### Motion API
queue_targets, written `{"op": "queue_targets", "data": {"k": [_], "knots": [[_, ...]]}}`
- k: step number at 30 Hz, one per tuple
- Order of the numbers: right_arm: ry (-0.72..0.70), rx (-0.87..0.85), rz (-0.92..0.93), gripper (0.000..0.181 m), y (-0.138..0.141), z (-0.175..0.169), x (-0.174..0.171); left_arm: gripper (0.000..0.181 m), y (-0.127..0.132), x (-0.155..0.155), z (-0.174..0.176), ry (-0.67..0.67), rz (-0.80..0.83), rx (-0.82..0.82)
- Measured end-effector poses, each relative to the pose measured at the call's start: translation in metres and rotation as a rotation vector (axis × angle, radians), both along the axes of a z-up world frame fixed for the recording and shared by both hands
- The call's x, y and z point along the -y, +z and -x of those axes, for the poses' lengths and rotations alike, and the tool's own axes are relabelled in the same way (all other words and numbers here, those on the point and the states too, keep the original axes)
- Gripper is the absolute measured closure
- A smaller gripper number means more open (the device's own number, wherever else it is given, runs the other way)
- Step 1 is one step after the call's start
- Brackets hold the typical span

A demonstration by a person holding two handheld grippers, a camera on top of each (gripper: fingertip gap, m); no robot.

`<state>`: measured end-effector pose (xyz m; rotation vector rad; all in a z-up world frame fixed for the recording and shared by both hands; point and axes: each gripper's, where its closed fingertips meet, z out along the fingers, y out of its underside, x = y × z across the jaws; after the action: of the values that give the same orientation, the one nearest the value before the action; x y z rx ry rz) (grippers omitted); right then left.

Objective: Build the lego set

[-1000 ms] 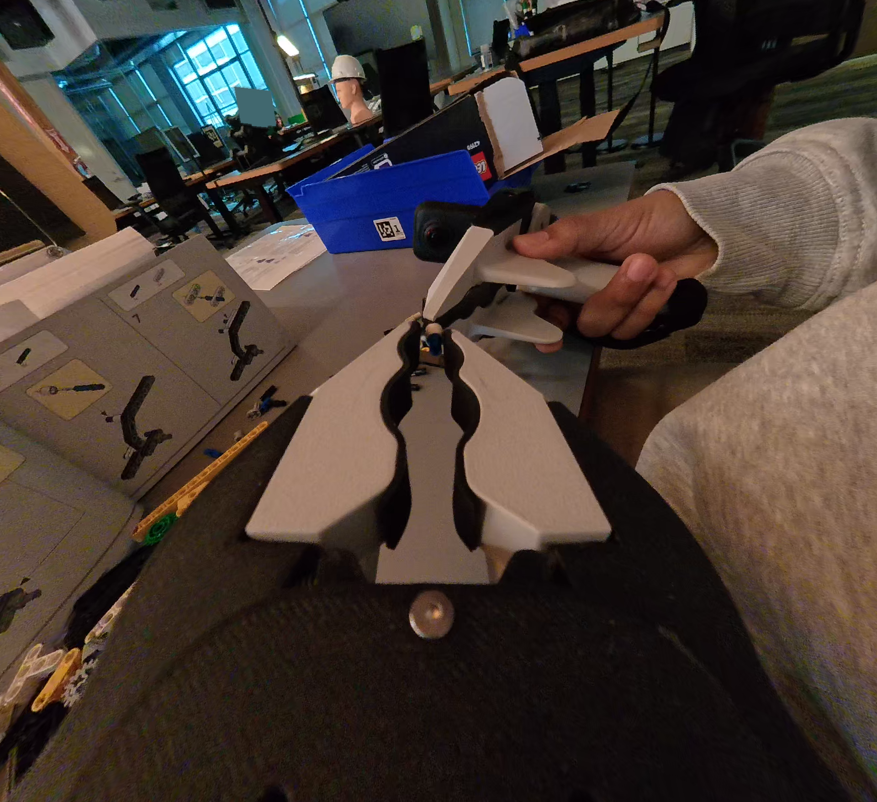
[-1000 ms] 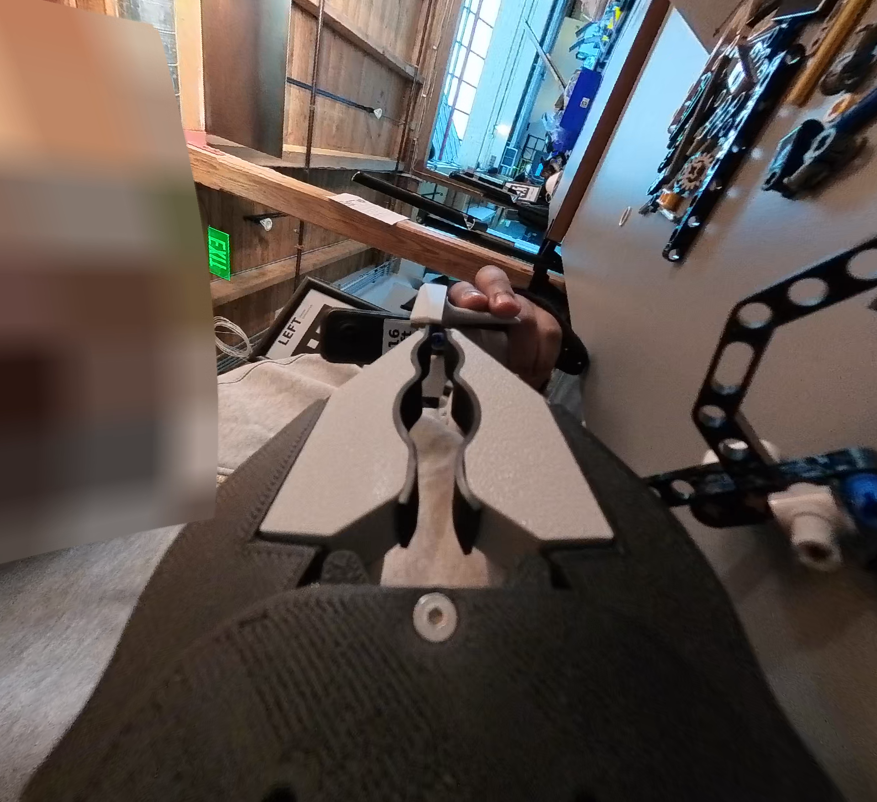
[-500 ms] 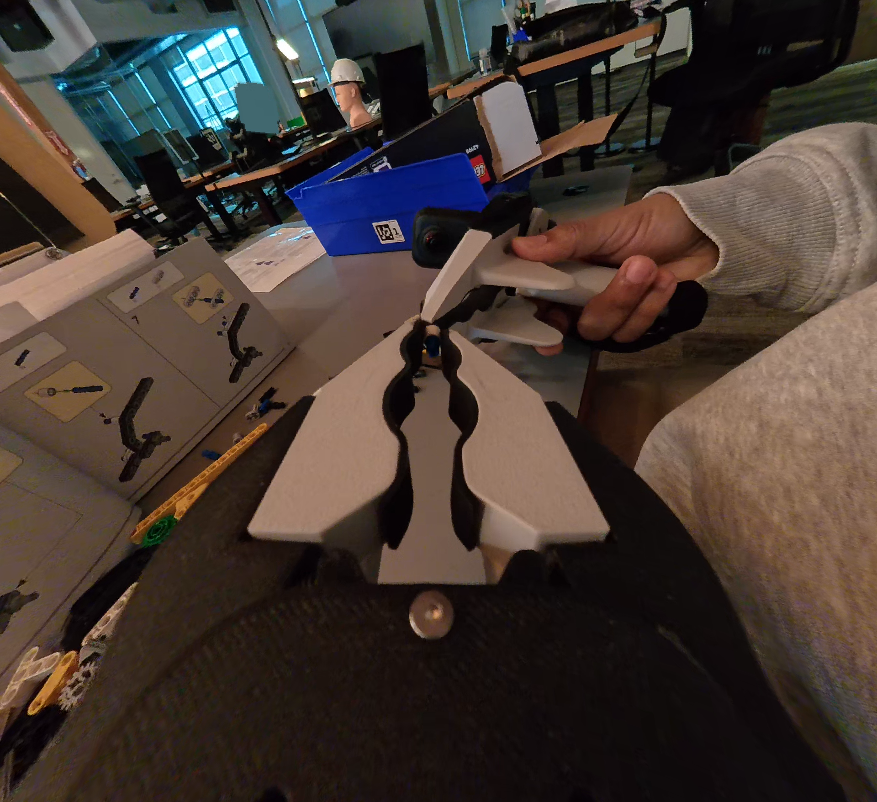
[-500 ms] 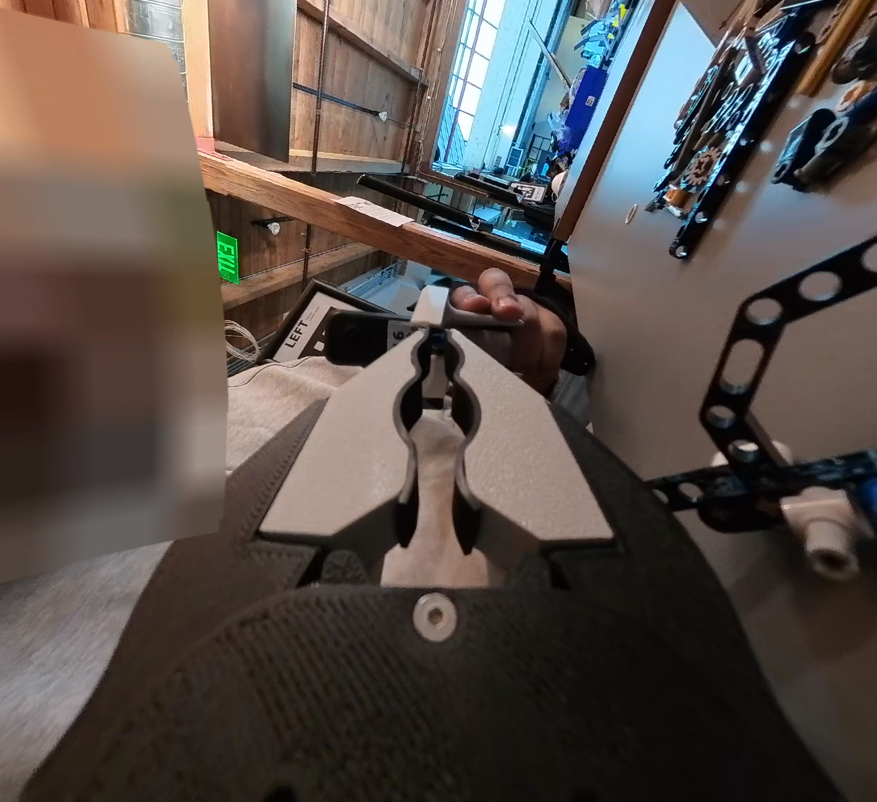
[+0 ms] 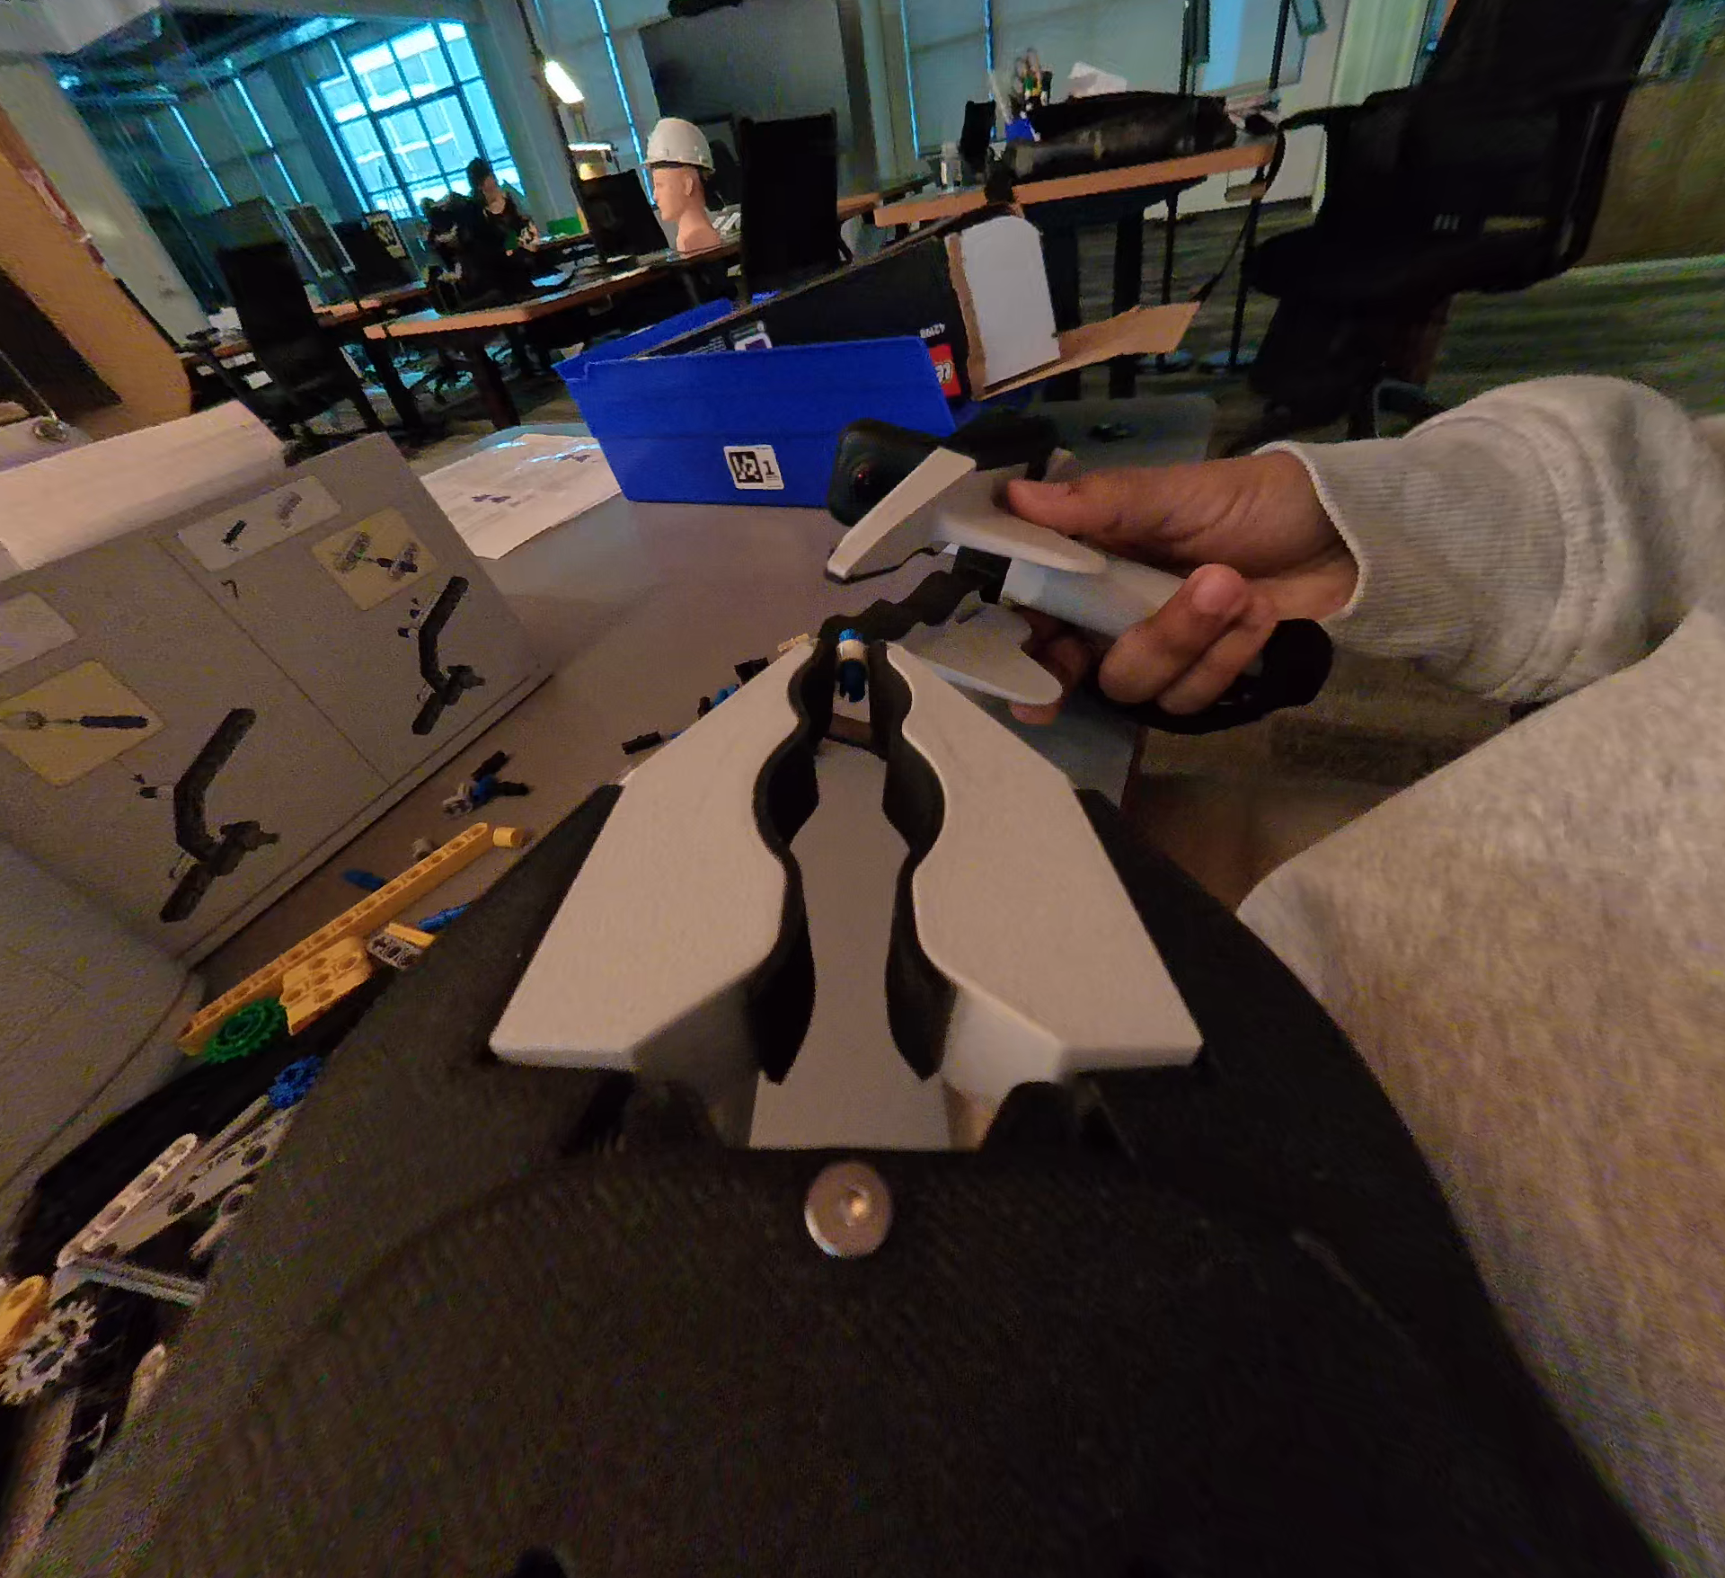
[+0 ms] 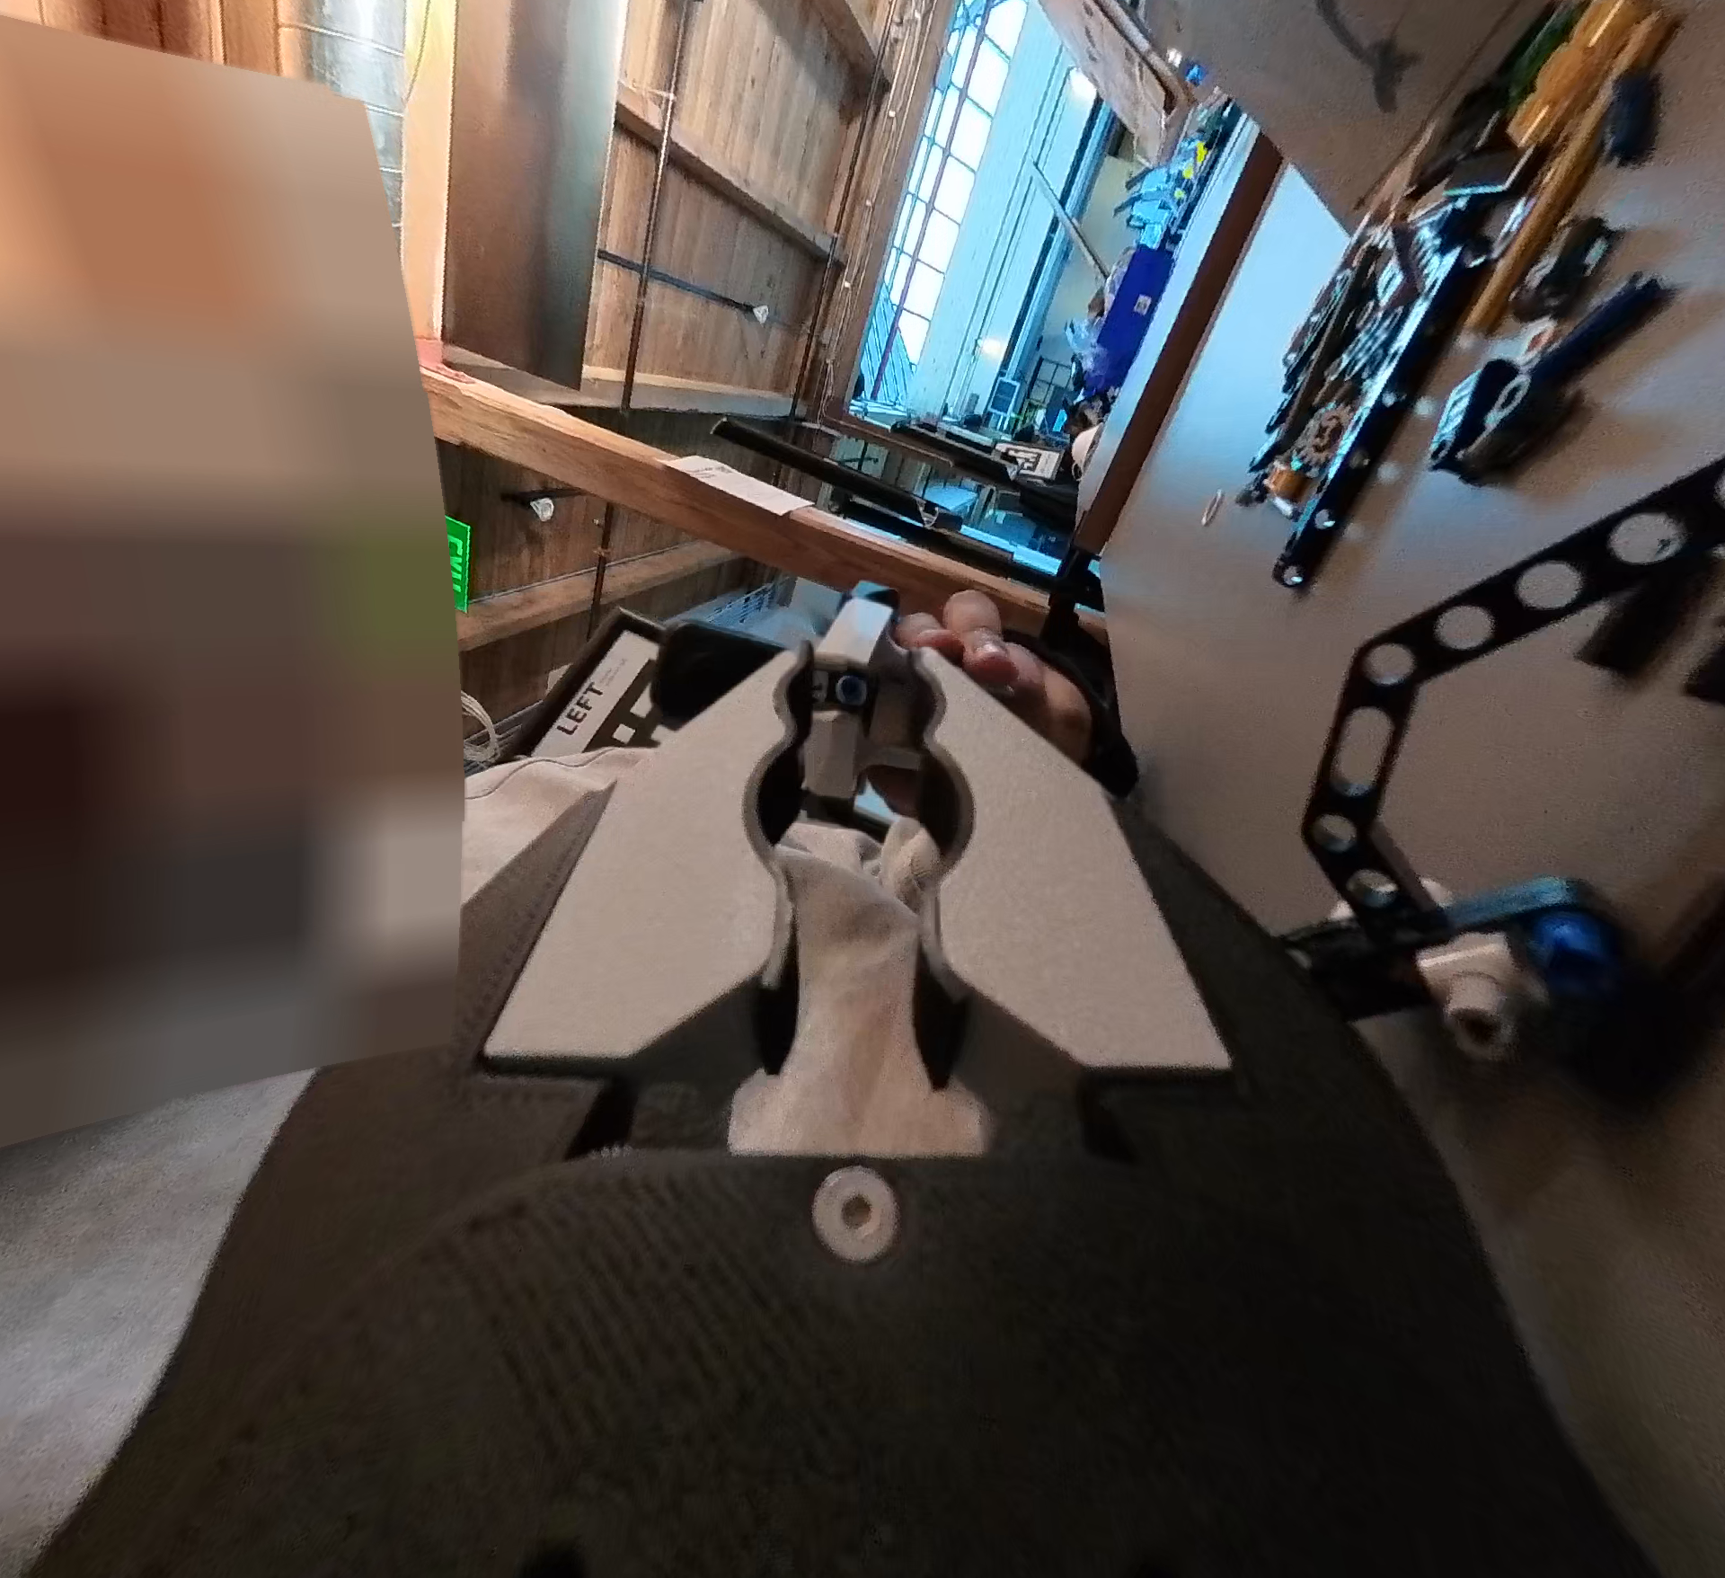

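Observation:
My left gripper (image 5: 851,657) is shut on a small blue and white pin (image 5: 849,674), held above the table. My right gripper (image 5: 840,600), held by a hand in a grey sleeve, is open, with its tips just above and beyond the pin. In the right wrist view the right gripper (image 6: 857,667) stands open around the left gripper's fingers (image 6: 831,749), seen end-on, and the blue pin (image 6: 848,686) shows between them. A black beam frame with blue and white parts (image 6: 1381,674) lies on the table.
An open instruction booklet (image 5: 233,693) lies at the left. A yellow beam (image 5: 373,908) with a green gear (image 5: 245,1031) and several loose small pieces lie near it. A blue bin (image 5: 747,422) and a cardboard box stand behind. More loose parts (image 6: 1381,301) lie farther along the table. Less than 4 cm separates the two grippers' tips.
My right gripper has opened and let go of the pin, which stays in my left gripper. The right gripper has drawn back slightly.

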<state>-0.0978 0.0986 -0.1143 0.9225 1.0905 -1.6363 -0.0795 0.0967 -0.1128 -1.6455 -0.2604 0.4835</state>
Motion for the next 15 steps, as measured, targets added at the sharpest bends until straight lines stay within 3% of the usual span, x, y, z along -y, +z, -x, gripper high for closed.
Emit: {"op": "queue_targets", "data": {"k": [1, 7, 15], "knots": [[-0.008, -0.011, -0.005, 0.161, 0.0, 0.001, -0.002, 0.176, 0.001, 0.001, 0.001, 0.002, -0.01, 0.008], [0.032, -0.094, -0.058, 0.158, -0.001, -0.011, 0.008, 0.176, 0.0, 0.002, 0.002, 0.0, -0.01, 0.018], [0.067, -0.092, -0.043, 0.179, 0.001, -0.017, 0.012, 0.176, -0.003, -0.003, -0.003, -0.021, 0.012, -0.002]]}}
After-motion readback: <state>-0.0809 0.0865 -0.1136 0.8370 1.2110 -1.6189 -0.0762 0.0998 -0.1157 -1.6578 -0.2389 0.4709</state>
